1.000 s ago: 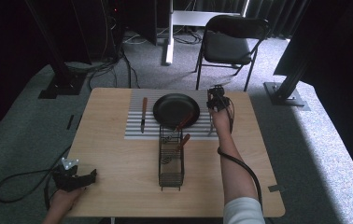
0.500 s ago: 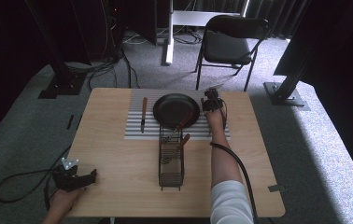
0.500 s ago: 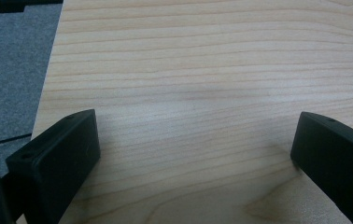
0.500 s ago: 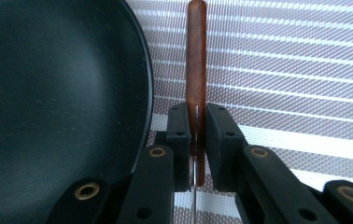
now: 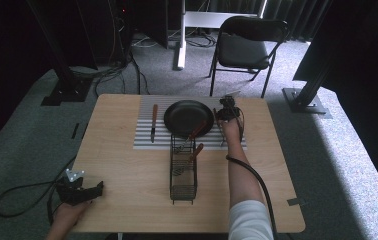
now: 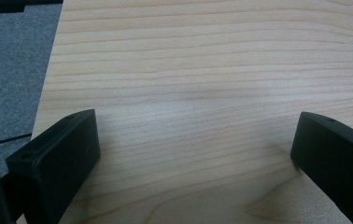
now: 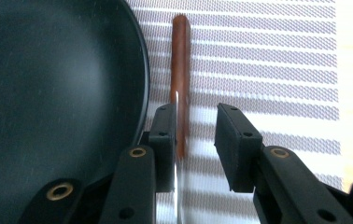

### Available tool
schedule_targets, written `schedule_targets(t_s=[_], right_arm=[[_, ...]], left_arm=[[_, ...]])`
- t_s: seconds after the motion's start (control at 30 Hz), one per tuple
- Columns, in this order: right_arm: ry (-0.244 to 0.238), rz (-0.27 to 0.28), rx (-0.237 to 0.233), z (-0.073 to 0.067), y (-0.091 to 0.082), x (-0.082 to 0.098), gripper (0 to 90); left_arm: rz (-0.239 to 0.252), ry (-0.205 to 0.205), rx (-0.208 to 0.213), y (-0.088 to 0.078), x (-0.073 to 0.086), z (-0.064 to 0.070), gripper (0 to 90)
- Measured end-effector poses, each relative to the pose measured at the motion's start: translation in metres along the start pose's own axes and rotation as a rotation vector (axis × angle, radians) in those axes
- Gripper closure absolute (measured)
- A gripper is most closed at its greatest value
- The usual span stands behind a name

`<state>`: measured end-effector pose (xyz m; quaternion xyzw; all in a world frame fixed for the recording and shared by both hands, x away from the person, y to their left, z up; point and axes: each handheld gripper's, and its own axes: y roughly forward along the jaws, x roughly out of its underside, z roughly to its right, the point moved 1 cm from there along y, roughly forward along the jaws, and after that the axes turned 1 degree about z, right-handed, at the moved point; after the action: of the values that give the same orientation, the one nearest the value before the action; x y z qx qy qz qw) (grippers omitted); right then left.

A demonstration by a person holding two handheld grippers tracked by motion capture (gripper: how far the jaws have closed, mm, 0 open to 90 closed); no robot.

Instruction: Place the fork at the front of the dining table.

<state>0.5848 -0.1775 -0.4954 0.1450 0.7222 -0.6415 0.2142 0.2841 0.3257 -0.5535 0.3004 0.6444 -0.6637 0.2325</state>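
Observation:
My right gripper (image 5: 225,108) is low over the striped mat (image 5: 144,141), just right of the black pan (image 5: 189,118). Its jaws have just been opening and now stand a little apart. A utensil with a brown wooden handle (image 7: 180,70) lies on the mat (image 7: 268,60) between them. Its thin metal shaft runs along the left pad, with a gap to the right pad. The pan's rim (image 7: 139,70) is close on the left of my right gripper (image 7: 195,114). My left gripper (image 5: 94,190) rests at the table's front left corner; in its own view the gripper (image 6: 195,122) is open over bare wood.
A knife with a brown handle (image 5: 153,120) lies on the left part of the mat. A black wire basket (image 5: 183,172) stands mid-table with two wooden-handled utensils (image 5: 197,132) leaning out toward the pan. A cable trails from my right hand. A chair (image 5: 247,47) stands beyond the table.
My right gripper has sunk a little toward the mat beside the pan, and its jaws have parted. The left gripper has stayed put.

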Motion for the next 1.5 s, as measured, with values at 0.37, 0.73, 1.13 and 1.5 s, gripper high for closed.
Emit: schedule_targets(t_s=[0.37,0.73,1.13,1.5], right_arm=[[-0.125,0.0,-0.048,-0.004,-0.028,0.05,76.6],[-0.079,-0.046,-0.051,0.011,-0.018,0.062,79.4],[0.016,0.019,-0.11,0.036,-0.034,0.079,61.6],[0.0,0.012,-0.194,0.036,-0.042,0.114,46.6]], left_arm=[[0.001,-0.001,0.0,0.0,0.0,0.0,1.1],[0.0,0.0,0.0,0.0,0.0,0.0,1.1],[0.0,0.0,0.0,0.0,0.0,0.0,1.1],[-0.001,0.0,0.0,0.0,0.0,0.0,1.1]])
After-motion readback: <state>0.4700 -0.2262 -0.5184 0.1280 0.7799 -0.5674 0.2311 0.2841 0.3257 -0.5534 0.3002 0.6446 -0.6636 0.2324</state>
